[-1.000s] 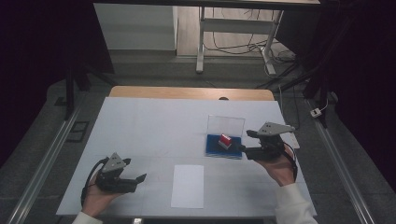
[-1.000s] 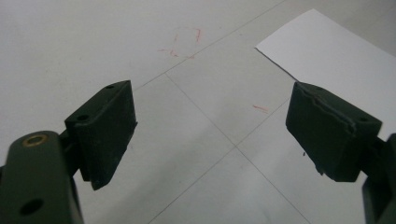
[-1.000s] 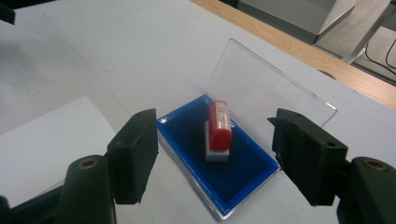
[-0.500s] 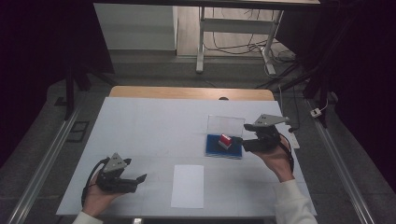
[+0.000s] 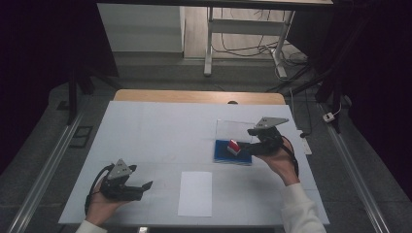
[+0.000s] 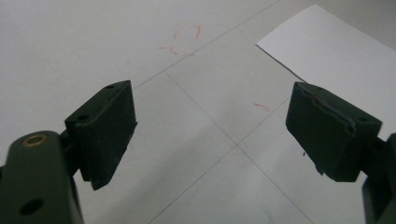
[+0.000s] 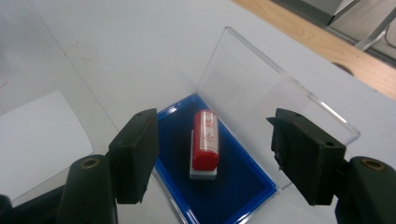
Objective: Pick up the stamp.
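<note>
One white table (image 5: 160,131), wooden far edge (image 5: 194,96); dim room, grey floor (image 5: 43,145).

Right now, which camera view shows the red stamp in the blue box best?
The right gripper view. There the red stamp lies close up on the blue box, between the open fingers, with its lettering visible. In the high view it is a small red spot.

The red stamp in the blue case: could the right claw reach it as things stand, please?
Probably yes: the right claw is open, facing the red stamp, and the clear lid of the blue case stands raised behind it.
</note>
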### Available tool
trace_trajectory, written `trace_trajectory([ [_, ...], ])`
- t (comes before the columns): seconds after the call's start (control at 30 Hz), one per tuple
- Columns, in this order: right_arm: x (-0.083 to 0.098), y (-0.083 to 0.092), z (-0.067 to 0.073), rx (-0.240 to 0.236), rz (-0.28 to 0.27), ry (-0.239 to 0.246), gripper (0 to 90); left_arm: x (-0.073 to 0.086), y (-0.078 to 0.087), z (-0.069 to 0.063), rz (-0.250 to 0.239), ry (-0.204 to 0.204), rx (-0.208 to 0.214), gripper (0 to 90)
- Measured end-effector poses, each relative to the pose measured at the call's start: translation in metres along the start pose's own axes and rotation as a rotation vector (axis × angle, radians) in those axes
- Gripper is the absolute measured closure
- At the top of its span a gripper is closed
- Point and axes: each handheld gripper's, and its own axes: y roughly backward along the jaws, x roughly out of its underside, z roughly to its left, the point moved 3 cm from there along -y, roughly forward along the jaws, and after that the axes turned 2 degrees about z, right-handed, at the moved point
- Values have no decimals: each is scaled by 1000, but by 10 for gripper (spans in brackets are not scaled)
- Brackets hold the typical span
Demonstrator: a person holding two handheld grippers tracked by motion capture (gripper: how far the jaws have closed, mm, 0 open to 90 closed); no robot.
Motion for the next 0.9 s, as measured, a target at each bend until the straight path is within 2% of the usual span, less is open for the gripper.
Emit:
trace_trajectory([
  [0.37, 1, -27, 3, -22, 68, 7, 342, 1, -1, 0, 4, 2, 0, 167],
  [0.9, 7, -50, -1, -9, 125, -9, 461, 2, -2, 1, 9, 2, -1, 168],
])
